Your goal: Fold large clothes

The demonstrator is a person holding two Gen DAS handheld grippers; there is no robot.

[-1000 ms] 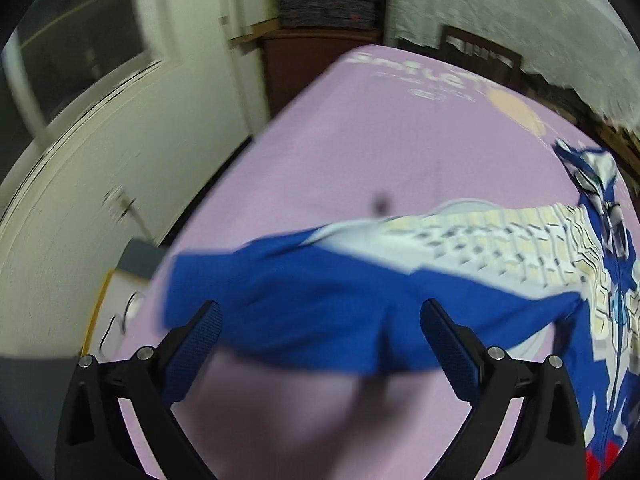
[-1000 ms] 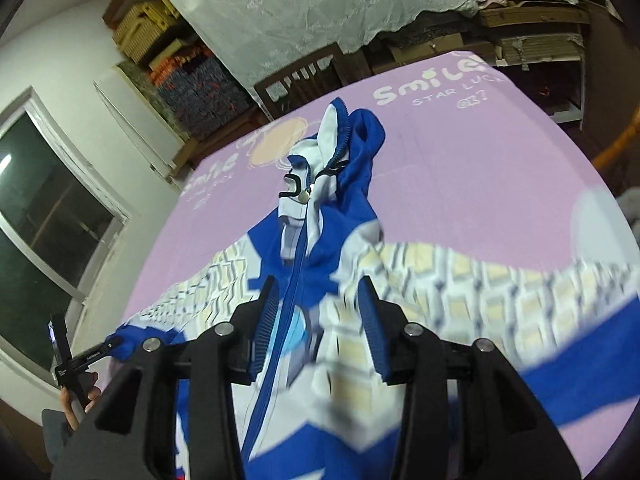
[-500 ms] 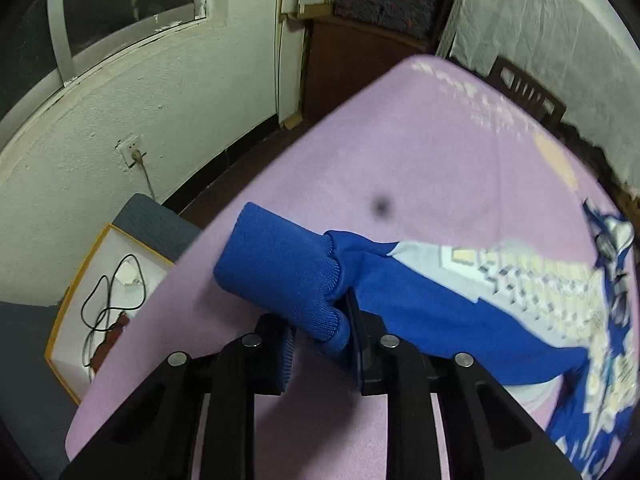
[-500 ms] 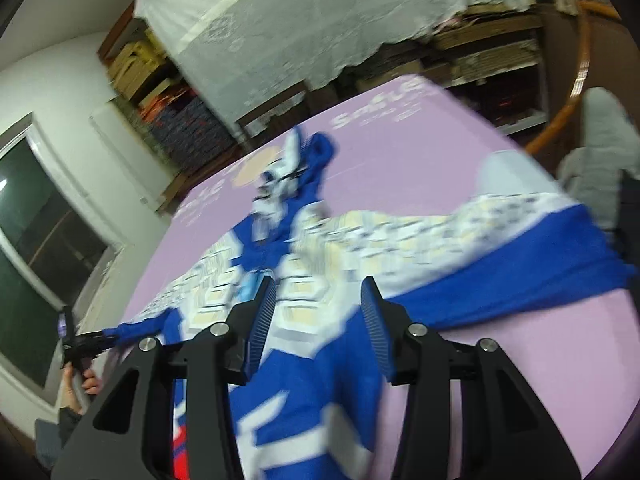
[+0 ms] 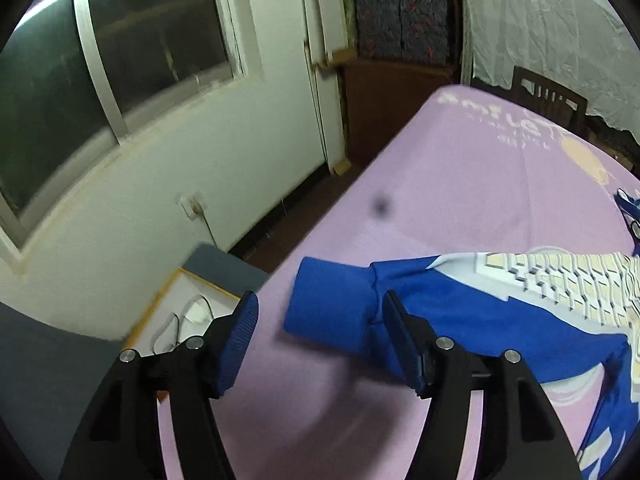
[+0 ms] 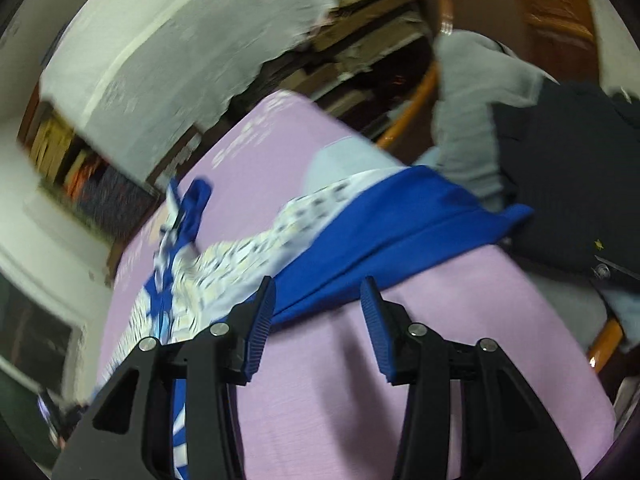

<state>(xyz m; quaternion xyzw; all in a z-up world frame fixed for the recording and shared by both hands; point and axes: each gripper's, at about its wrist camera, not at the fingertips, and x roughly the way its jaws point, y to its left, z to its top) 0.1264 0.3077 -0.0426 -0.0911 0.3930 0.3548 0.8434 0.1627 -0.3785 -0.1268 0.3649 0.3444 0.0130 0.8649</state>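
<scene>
Left gripper (image 5: 318, 320): jaws spread wide, grasping nothing, black arms with blue ribbed pads, poised above the near left part of the table. Between and just past the pads, the blue ribbed cuff (image 5: 330, 306) of the left sleeve (image 5: 480, 304), lying flat on the lilac tablecloth (image 5: 460, 184); the right-hand pad overlaps the cuff seam in the view, contact not determinable. Sleeve: blue along its near side, white with a cream block pattern on its far side, running rightward toward the body of the jacket (image 6: 224, 264). Dark spot (image 5: 382, 205) on the cloth beyond the cuff. Past the table edge: white wall with window (image 5: 120, 64), wall socket (image 5: 191, 205), yellow-rimmed box (image 5: 176, 312) holding a cable on the floor, dark wooden chair (image 5: 548, 100) at the far end, lace curtain (image 5: 540, 28). Right gripper (image 6: 318, 304): jaws likewise apart, empty, above bare lilac cloth near the right side of the table. Just beyond its pads, the right sleeve (image 6: 392, 224), blue with the same patterned band, stretched out toward the right table edge, its end at a heap of grey and dark clothes (image 6: 520, 132). Jacket laid open, front up, zip and hood (image 6: 192, 204) pointing toward the far end; view blurred.
</scene>
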